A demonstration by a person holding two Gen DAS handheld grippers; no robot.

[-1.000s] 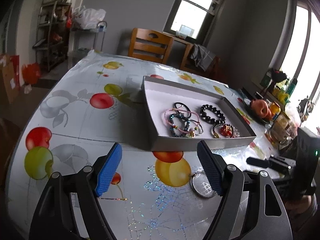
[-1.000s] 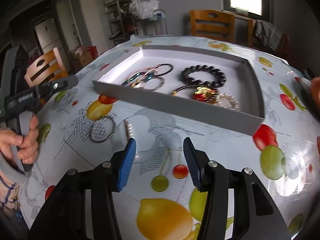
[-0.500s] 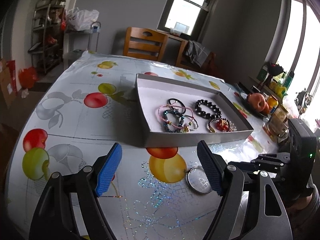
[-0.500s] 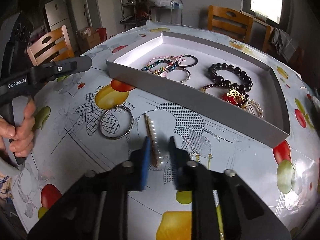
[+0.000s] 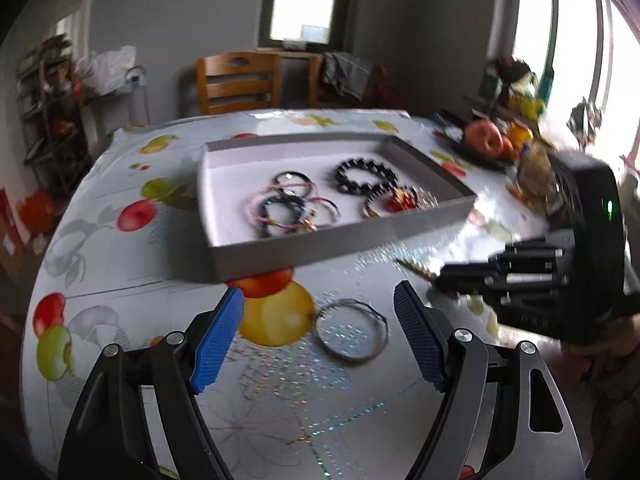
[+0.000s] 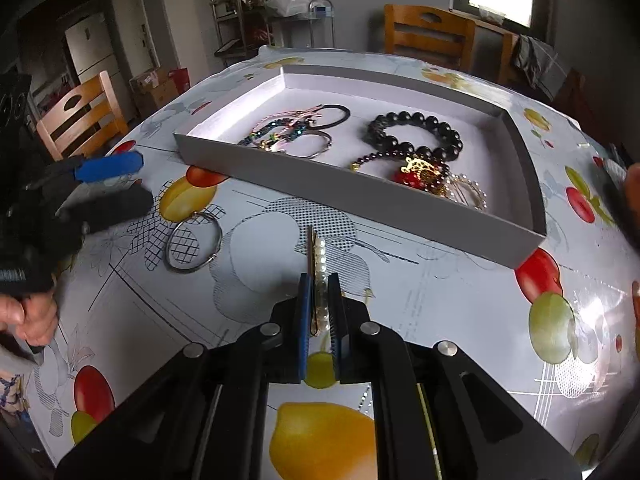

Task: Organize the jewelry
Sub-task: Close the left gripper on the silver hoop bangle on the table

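The table [image 6: 460, 304] has a fruit cloth on it. The gray tray [image 6: 360, 196] sits at 12 o'clock from both claws. It already holds a black bead bracelet [image 6: 416, 132], a red and gold one [image 6: 420, 170] and some thin bands [image 6: 288, 136].

The left claw [image 5: 318, 336] is spread wide and holds nothing. The silver ring [image 5: 352, 330] lies flat on the cloth just ahead of it, between its two blue pads [image 5: 216, 338].

The right claw [image 6: 320, 312] is pressed together on the pearl clip [image 6: 318, 256]. The clip is long and thin, and it points straight ahead to 12 o'clock, right at the near wall of the tray. The tray is close. I think the right claw only needs to lift the clip over that wall and put it down inside.

The ring is at 10 o'clock from the right claw, so the left claw is nearer to it.
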